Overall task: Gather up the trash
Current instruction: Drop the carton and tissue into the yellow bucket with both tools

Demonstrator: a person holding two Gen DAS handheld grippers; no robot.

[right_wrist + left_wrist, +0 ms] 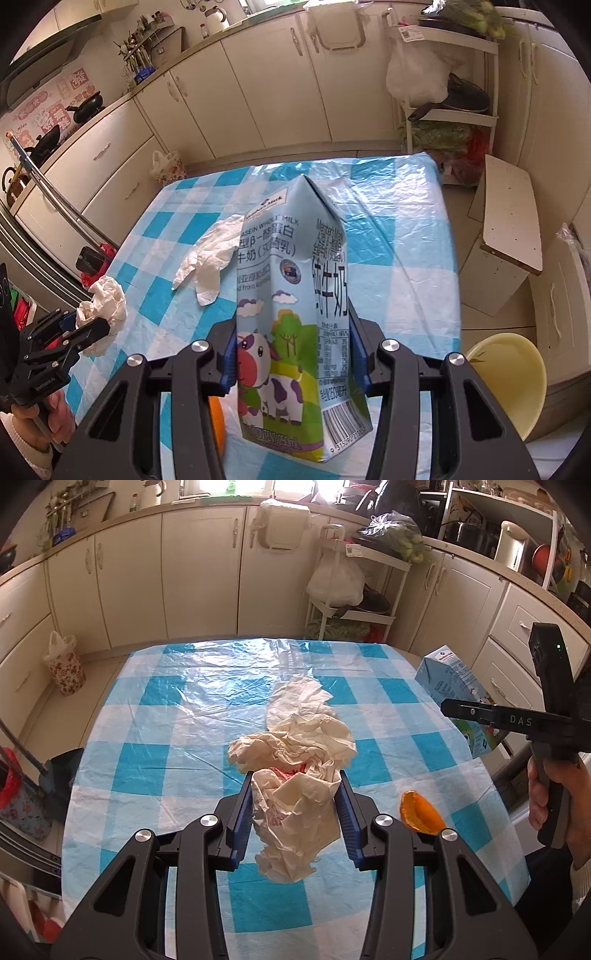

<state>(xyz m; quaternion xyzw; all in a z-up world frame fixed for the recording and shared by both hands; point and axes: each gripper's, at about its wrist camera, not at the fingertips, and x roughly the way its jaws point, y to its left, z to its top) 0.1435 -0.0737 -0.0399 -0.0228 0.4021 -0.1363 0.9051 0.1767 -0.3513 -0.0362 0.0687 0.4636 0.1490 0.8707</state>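
The left claw [295, 812] pinches crumpled paper [295, 805] loosely, the right claw [293, 354] clamps the milk carton [295, 325]; either may slip during carrying.

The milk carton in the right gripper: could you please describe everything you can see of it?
The milk carton is a light blue paperboard box with a peaked top, printed with a cartoon cow, trees, clouds, Chinese text, "WHOLE MILK" and a barcode near its base. It looks intact, slightly creased. The right gripper clamps it, blue pads pressed against its two sides, holding it upright and lifted above the blue-checked tablecloth. Nothing else touches it.
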